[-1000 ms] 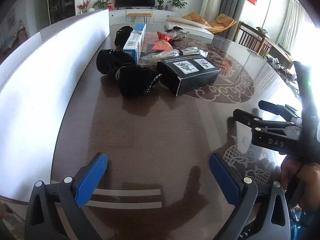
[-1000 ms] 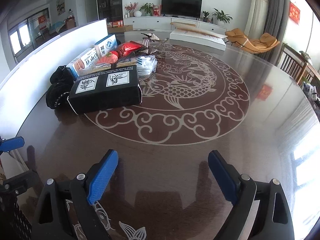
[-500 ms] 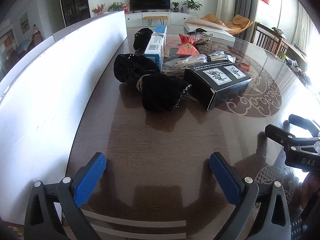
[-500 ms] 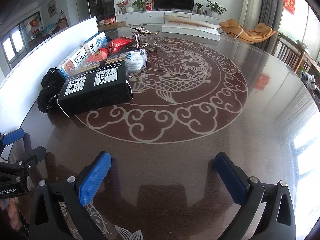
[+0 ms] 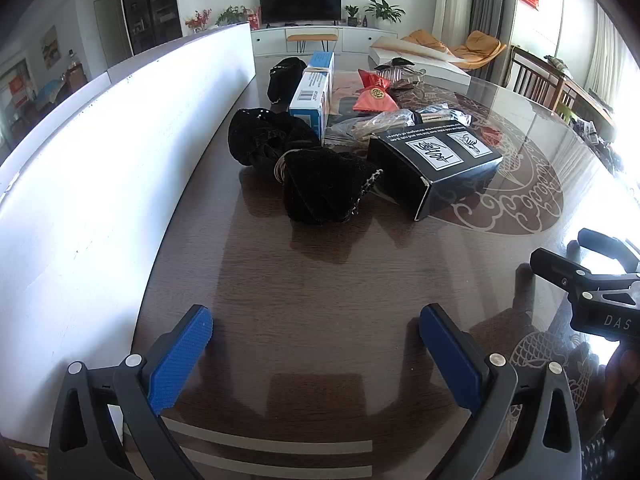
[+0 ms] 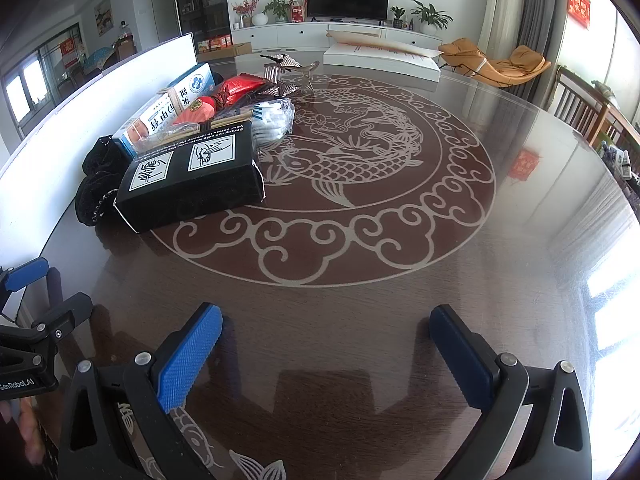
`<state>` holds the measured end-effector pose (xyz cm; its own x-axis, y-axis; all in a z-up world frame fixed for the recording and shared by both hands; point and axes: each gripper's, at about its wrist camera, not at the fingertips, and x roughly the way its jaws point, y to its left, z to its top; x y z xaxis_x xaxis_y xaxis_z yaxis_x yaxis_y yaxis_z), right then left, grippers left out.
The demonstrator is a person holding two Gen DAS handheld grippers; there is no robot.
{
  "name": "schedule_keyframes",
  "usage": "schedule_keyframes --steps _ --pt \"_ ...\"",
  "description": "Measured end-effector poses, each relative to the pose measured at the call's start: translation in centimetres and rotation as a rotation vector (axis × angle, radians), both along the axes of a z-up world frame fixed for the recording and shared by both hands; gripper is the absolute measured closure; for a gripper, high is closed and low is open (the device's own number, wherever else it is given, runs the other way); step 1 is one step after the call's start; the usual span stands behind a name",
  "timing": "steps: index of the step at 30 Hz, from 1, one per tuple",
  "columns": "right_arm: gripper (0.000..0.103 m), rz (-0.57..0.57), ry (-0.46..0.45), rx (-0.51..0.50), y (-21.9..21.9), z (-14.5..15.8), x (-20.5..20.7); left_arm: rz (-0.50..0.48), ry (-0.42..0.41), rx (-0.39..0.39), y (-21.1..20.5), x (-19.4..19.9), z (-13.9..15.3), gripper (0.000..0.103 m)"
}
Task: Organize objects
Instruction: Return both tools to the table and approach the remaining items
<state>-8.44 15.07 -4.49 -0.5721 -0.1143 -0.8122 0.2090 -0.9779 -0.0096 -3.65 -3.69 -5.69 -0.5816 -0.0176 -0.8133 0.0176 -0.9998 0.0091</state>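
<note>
A living room with a television against the far wall holds a large dark round table [image 6: 400,300] with a carp inlay, a white board [image 5: 120,152] standing along one edge. Nothing looks sorted yet. The pile lies bunched by that board: black box [image 6: 192,184] farthest out from it, blue-and-white carton [image 5: 314,92] and black fabric bundles [image 5: 324,188] nearer, red pouch [image 5: 374,98] behind the box. Left gripper [image 5: 316,344] and right gripper [image 6: 326,344] hover spread wide, empty, well short of the pile.
</note>
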Motion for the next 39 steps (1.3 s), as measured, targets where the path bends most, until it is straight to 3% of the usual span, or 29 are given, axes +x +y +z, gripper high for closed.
schedule_keyframes --steps 6,21,39 --pt "0.0 0.0 0.0 0.0 0.0 0.0 0.0 0.021 -0.067 0.002 0.2 -1.0 0.2 0.0" --pt "0.0 0.002 0.0 0.0 0.1 0.0 0.0 0.04 0.01 -0.006 0.3 0.2 0.0 0.0" --pt "0.0 0.001 0.001 0.0 0.1 -0.1 0.1 0.037 0.024 -0.004 0.4 0.7 0.1 0.0"
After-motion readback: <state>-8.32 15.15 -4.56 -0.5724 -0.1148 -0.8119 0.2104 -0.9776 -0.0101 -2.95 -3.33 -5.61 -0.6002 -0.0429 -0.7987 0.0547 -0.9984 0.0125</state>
